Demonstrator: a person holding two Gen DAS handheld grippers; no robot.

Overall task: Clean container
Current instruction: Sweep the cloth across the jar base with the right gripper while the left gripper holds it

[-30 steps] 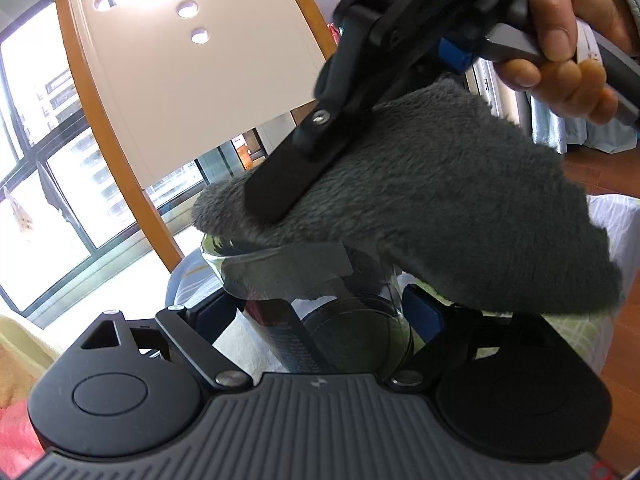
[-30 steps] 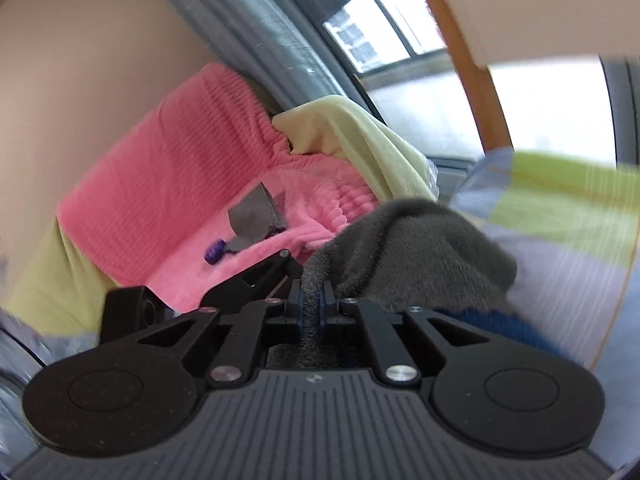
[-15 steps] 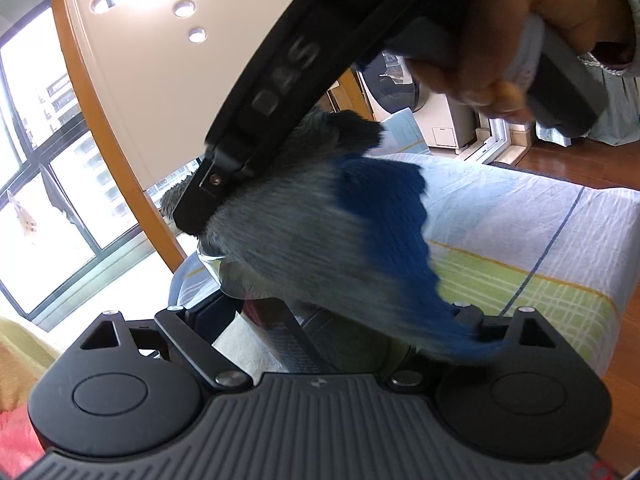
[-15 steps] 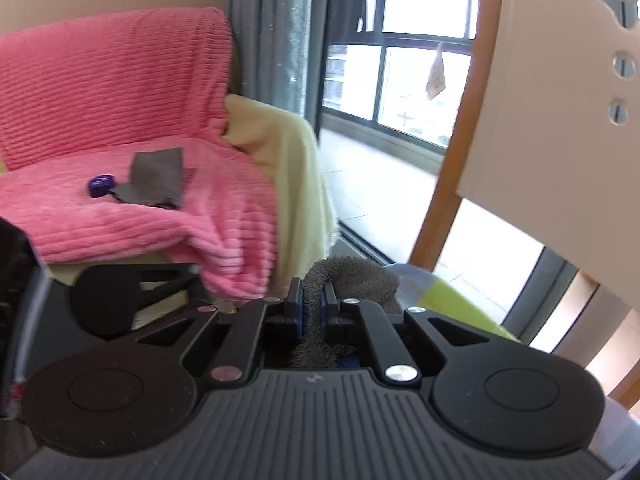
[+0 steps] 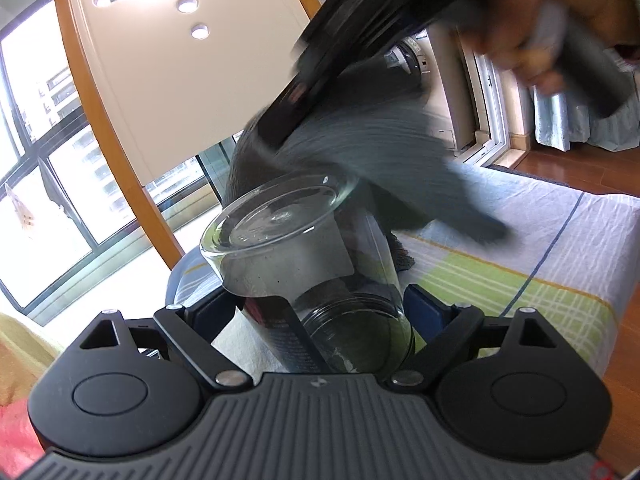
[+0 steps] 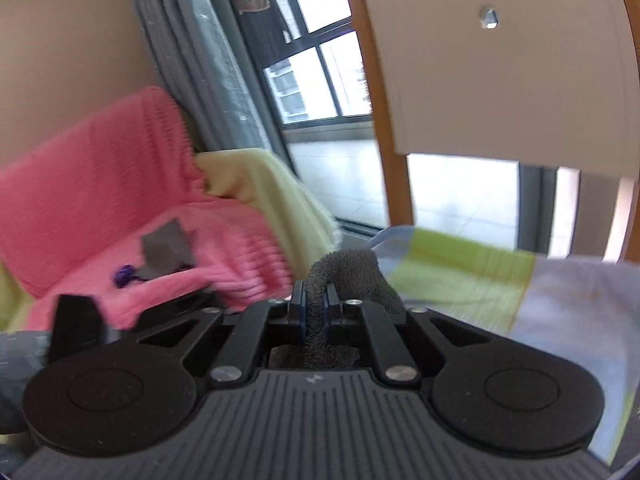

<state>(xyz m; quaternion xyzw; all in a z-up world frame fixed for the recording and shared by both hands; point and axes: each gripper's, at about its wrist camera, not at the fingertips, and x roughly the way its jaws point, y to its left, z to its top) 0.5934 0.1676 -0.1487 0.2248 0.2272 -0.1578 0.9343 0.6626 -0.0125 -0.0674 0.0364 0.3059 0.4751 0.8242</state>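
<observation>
Glass: one container (image 5: 308,264), one grey cloth (image 6: 320,308), two tools.

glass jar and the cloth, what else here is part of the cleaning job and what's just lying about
Part of the job:
- glass jar, held between the left gripper pads
- grey cloth, pinched in the right gripper

Just lying about:
- pink blanket
- small grey rag and purple object on it
- chair back
- checked sheet
</observation>
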